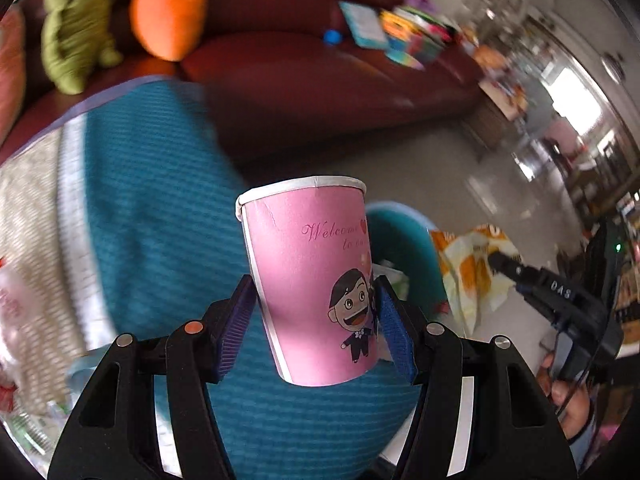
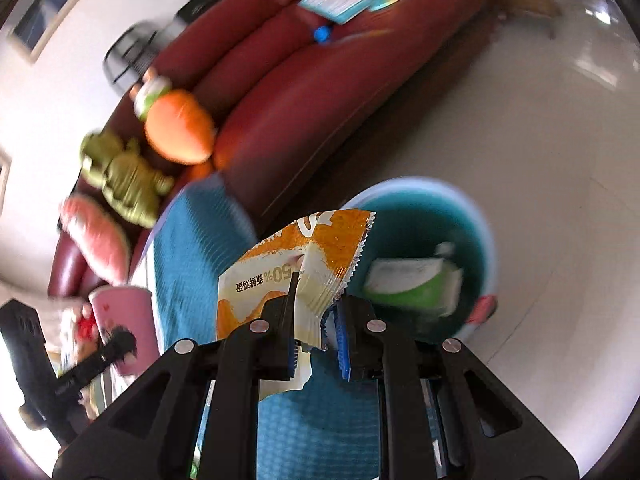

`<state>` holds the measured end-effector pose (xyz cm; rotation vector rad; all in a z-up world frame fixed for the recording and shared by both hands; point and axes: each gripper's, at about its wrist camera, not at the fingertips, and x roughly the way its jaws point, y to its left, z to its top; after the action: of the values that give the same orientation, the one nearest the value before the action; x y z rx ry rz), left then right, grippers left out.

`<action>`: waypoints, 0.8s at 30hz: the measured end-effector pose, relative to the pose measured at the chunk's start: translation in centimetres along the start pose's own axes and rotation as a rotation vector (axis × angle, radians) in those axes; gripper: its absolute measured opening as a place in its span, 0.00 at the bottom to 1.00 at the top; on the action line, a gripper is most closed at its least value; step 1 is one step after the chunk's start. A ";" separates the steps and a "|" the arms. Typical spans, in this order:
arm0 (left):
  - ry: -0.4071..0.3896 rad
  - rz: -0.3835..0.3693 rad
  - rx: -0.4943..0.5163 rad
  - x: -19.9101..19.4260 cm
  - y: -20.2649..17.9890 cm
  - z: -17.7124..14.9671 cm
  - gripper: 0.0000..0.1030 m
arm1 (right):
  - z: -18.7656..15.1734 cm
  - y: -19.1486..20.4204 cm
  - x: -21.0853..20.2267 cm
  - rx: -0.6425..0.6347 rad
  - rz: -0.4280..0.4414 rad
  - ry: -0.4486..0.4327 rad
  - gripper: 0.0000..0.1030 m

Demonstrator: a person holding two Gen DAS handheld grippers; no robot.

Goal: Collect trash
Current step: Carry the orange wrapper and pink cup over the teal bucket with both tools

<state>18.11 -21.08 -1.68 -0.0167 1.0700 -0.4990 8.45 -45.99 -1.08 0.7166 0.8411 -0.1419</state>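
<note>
My left gripper [image 1: 316,312] is shut on a pink paper cup [image 1: 312,276] with a cartoon groom, held upright above a teal cloth. The cup also shows in the right wrist view [image 2: 124,320], at the far left. My right gripper [image 2: 316,320] is shut on an orange and white snack wrapper [image 2: 296,272], held up beside a teal trash bin [image 2: 476,232] on the floor. A green and white carton [image 2: 416,284] lies inside the bin. The wrapper [image 1: 468,264] and the right gripper [image 1: 496,260] show in the left wrist view, next to the bin [image 1: 404,240].
A teal cloth [image 1: 160,200] covers a table under both grippers. A dark red sofa [image 1: 320,68] stands behind, with a carrot plush [image 1: 168,16], a green plush [image 1: 76,32] and colourful books [image 1: 408,32]. Pale tiled floor [image 2: 540,140] lies to the right.
</note>
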 end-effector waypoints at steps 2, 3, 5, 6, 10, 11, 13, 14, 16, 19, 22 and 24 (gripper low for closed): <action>0.025 -0.018 0.026 1.7 -2.2 0.4 0.60 | 0.7 -1.3 -0.4 0.020 -0.021 -0.022 0.14; 0.035 -0.023 0.035 2.5 -2.9 0.5 0.60 | 1.0 -2.1 -0.6 0.032 -0.029 -0.034 0.14; 0.057 -0.037 0.055 4.3 -4.7 0.7 0.60 | 1.5 -3.4 -0.9 0.054 -0.045 -0.054 0.14; 0.066 -0.041 0.061 5.1 -5.5 0.8 0.60 | 1.8 -3.9 -1.0 0.063 -0.052 -0.062 0.14; 0.109 -0.047 0.081 8.5 -8.0 1.2 0.60 | 2.6 -5.6 -0.7 0.089 -0.068 -0.074 0.14; 0.116 -0.049 0.083 9.2 -8.3 1.3 0.60 | 2.8 -5.9 -0.6 0.096 -0.071 -0.075 0.14; 0.128 -0.049 0.087 10.6 -9.2 1.4 0.60 | 3.0 -6.8 -0.5 0.110 -0.078 -0.076 0.14; 0.132 -0.049 0.087 11.2 -9.4 1.5 0.60 | 3.2 -7.1 -0.4 0.113 -0.083 -0.076 0.14; 0.141 -0.053 0.085 12.6 -10.1 1.6 0.60 | 3.3 -7.6 -0.2 0.116 -0.095 -0.073 0.14; 0.155 -0.053 0.083 14.4 -10.9 1.8 0.61 | 3.5 -8.5 -0.1 0.122 -0.105 -0.071 0.15; 0.168 -0.050 0.083 16.1 -11.3 2.0 0.62 | 3.5 -8.9 0.1 0.122 -0.117 -0.071 0.15; 0.183 -0.050 0.085 17.0 -11.3 1.7 0.64 | 3.5 -9.0 0.4 0.120 -0.123 -0.066 0.15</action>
<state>21.69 -38.29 -12.22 0.0791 1.2290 -0.5993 7.45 -55.02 -4.48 0.7687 0.8184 -0.3275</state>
